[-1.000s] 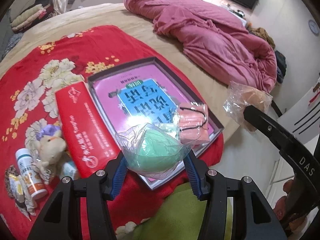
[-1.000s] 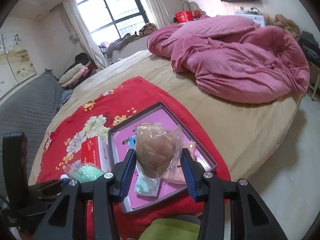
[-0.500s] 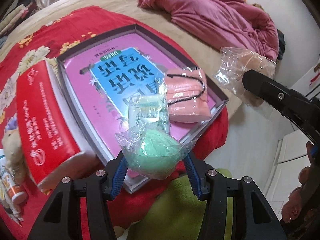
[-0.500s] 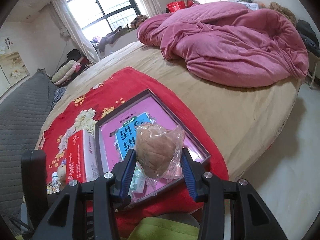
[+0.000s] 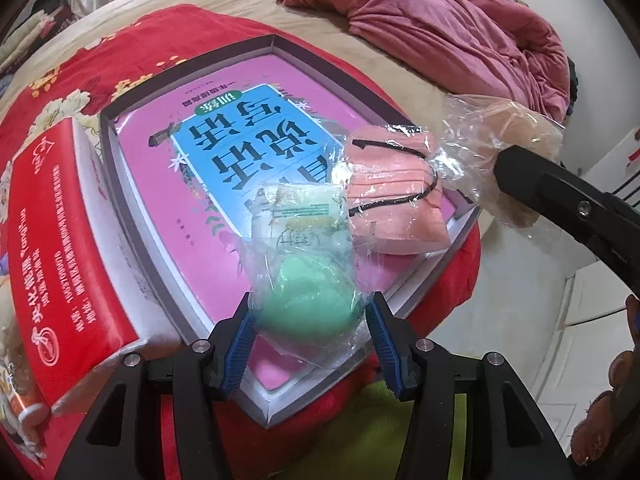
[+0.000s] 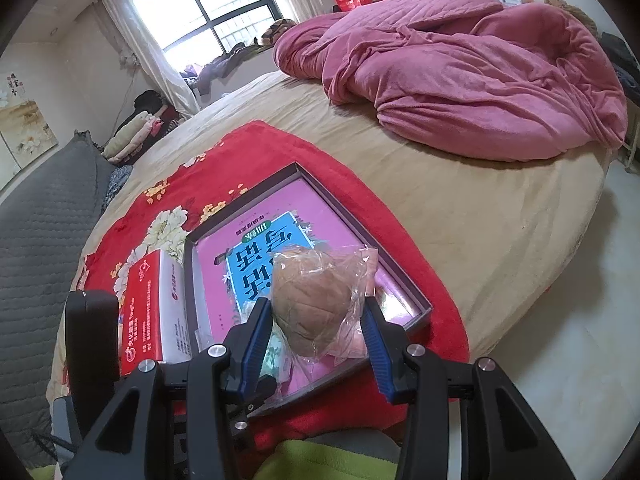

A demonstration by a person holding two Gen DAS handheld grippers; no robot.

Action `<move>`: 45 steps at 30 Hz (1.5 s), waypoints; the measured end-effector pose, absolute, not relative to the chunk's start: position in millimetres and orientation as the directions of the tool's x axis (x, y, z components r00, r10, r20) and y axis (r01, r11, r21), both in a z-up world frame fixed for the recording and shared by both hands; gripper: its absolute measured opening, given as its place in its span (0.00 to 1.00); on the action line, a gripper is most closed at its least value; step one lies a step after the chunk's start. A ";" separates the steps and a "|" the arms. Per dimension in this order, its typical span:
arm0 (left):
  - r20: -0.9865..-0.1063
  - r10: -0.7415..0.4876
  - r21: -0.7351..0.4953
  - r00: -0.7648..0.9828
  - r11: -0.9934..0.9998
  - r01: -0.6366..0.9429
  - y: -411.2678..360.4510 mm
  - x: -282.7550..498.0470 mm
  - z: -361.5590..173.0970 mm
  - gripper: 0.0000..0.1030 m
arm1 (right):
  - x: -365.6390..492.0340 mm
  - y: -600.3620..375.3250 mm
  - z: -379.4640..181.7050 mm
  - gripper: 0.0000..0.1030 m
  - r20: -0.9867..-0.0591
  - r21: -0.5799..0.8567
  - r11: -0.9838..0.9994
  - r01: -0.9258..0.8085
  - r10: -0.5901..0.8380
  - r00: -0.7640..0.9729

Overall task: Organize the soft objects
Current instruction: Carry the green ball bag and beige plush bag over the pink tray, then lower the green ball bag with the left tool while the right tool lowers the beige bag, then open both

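Observation:
My left gripper (image 5: pixel 308 334) is shut on a green soft ball in a clear bag (image 5: pixel 308 304), low over the near corner of the grey tray (image 5: pixel 132 208). The tray holds a pink book (image 5: pixel 224 140), a bagged pink face mask (image 5: pixel 394 196) and a pale green packet (image 5: pixel 304 212). My right gripper (image 6: pixel 316 336) is shut on a brown soft ball in a clear bag (image 6: pixel 312 304), above the tray (image 6: pixel 404 284). That brown ball also shows in the left wrist view (image 5: pixel 516 136), to the right of the tray.
A red box (image 5: pixel 60 248) lies left of the tray on a red floral cloth (image 6: pixel 248 152). A crumpled pink blanket (image 6: pixel 460 76) lies far on the bed. The bed edge and floor (image 6: pixel 580 320) are to the right. A green-clad knee (image 5: pixel 360 440) is below.
My left gripper with the green ball has moved forward and lower over the tray's near corner. My right gripper with the brown ball has drifted slightly toward the tray.

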State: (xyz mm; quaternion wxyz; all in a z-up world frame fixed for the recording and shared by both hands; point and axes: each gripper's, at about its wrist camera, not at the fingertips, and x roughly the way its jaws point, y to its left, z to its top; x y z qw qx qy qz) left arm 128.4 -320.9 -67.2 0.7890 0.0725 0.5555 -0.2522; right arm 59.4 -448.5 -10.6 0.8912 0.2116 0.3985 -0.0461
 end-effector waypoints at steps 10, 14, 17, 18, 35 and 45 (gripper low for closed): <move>-0.914 -0.322 -0.176 0.246 0.861 0.477 -329.4 131.9 -73.6 0.54 | 69.5 -451.3 -22.2 0.44 -0.752 0.325 0.910 0.258 0.083 0.654; -0.914 -0.323 -0.179 0.243 0.863 0.473 -331.2 134.0 -75.6 0.54 | 71.6 -452.0 -27.2 0.44 -0.761 0.338 0.909 0.244 0.111 0.639; -0.911 -0.329 -0.184 0.249 0.864 0.469 -329.7 132.4 -76.1 0.54 | 75.6 -452.9 -32.4 0.44 -0.761 0.387 0.898 0.211 0.181 0.622; -0.911 -0.330 -0.185 0.249 0.864 0.467 -329.1 131.7 -76.5 0.54 | 77.0 -453.0 -35.0 0.44 -0.765 0.399 0.894 0.203 0.203 0.611; -0.913 -0.333 -0.212 0.237 0.880 0.425 -313.5 129.4 -87.3 0.55 | 94.5 -434.8 -65.7 0.44 -0.840 0.293 0.943 0.158 0.175 0.513; -0.915 -0.323 -0.199 0.244 0.883 0.424 -313.1 127.4 -85.6 0.55 | 97.9 -432.2 -70.1 0.45 -0.847 0.277 0.947 0.160 0.161 0.507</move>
